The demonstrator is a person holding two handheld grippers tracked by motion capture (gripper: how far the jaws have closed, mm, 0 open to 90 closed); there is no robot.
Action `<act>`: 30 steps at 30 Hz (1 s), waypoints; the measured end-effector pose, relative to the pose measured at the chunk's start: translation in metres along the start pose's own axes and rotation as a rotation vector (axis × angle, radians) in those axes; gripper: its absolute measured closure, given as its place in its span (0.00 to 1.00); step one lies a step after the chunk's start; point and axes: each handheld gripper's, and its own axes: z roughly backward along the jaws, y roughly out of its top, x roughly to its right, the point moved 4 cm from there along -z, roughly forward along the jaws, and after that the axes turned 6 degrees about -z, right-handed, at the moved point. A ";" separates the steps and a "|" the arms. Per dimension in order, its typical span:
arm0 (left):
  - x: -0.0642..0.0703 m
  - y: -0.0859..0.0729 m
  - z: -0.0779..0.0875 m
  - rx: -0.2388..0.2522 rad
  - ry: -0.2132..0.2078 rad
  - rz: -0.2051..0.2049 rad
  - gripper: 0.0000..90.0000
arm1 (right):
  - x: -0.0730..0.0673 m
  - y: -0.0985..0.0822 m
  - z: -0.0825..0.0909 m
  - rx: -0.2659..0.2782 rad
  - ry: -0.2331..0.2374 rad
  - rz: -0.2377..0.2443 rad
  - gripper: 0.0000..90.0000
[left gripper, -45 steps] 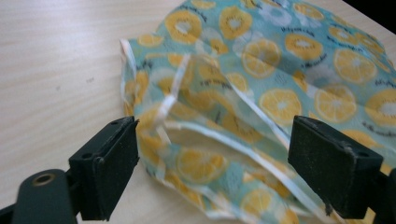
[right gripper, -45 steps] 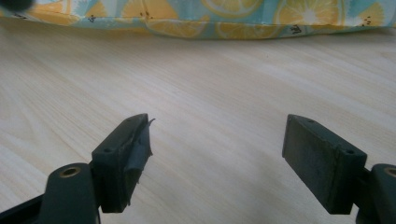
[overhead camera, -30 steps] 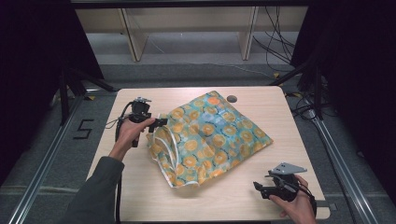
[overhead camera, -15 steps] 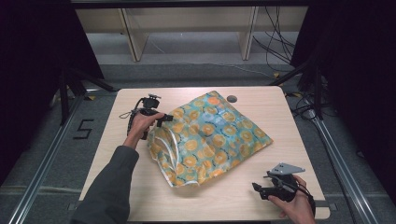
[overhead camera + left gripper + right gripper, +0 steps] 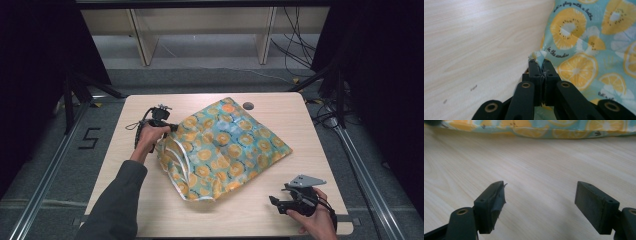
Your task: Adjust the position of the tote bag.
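Fabric of 1 fruit-printed bag (image 5: 222, 145) lay crumpled near the middle of the counter (image 5: 280, 215), its open mouth with pale striped lining turned toward the person's left side. A small fold at the bag's edge (image 5: 537, 55) was pinched in the left gripper (image 5: 540, 63), whose jaws had just been closing and were seen pressed together on the cloth in the left gripper view. In the high view the same left gripper (image 5: 167, 127) was held at the bag's left rim, beside the mouth.

Progress was judged to be early: the first grasp on the bag's edge had been made, while no lifting, spreading or folding of the bag could be made out. The bag was still bunched and uneven, so most of the handling was judged to be left.

The right gripper (image 5: 280, 202) rested well apart from the bag at the counter's near right corner, its jaws spread wide over bare wood with nothing between them, as the right gripper view (image 5: 539, 195) showed.

Counted: 1 bag, 2 grippers, 1 counter, and 1 small dark round spot (image 5: 248, 105) on the counter beyond the bag.
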 end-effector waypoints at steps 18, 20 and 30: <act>0.036 -0.047 0.032 0.079 -0.118 -0.044 0.98 | 0.015 0.023 -0.002 0.084 -0.017 0.034 0.93; 0.041 -0.053 0.036 0.095 -0.142 -0.038 0.98 | 0.021 0.029 -0.004 0.062 -0.025 0.054 0.97; 0.069 -0.074 0.051 0.151 -0.194 -0.014 0.98 | 0.040 0.057 -0.041 0.028 -0.070 0.106 1.00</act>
